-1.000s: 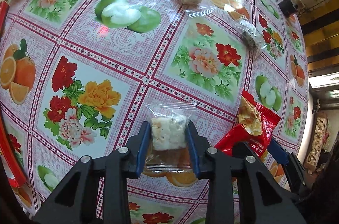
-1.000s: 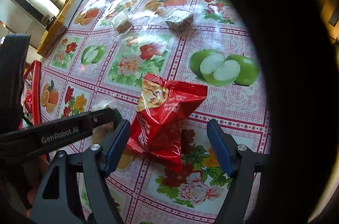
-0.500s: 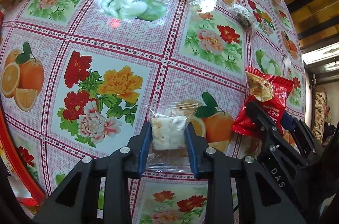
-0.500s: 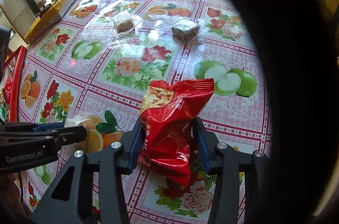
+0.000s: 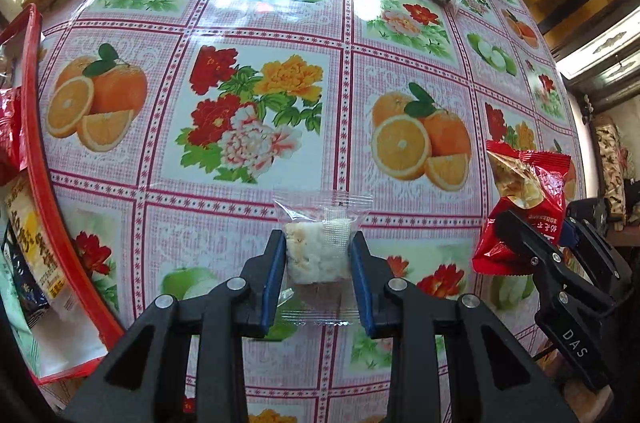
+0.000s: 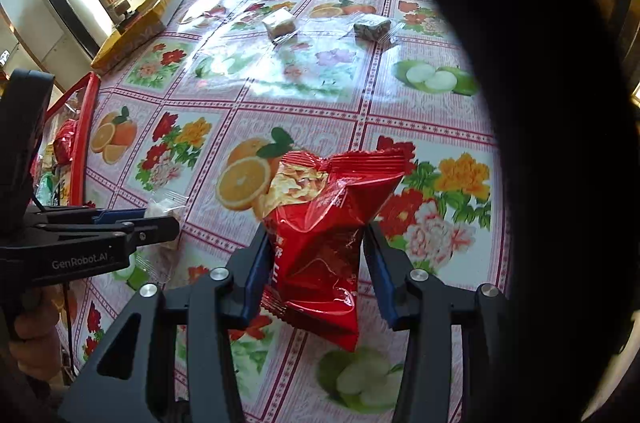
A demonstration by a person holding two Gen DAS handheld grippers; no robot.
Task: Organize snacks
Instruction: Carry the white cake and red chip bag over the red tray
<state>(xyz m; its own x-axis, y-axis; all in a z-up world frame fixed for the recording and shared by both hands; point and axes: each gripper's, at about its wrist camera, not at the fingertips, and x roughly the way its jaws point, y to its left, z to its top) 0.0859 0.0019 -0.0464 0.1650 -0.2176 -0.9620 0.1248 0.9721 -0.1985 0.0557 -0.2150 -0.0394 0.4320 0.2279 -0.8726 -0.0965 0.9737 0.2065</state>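
Glossy plastic tablecloth, crinkly foil packet

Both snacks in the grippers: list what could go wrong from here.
1. The left gripper pinches the clear-wrapped cake at its sides; a hard squeeze may crumble it.
2. The right gripper holds the red bag by its puffy middle; slick film might slip out.
3. Both must reach the red tray close together and could collide.

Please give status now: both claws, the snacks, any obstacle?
Left claw shut on clear-wrapped rice cake. Right claw shut on red snack packet. Red tray left; nothing blocking seen.
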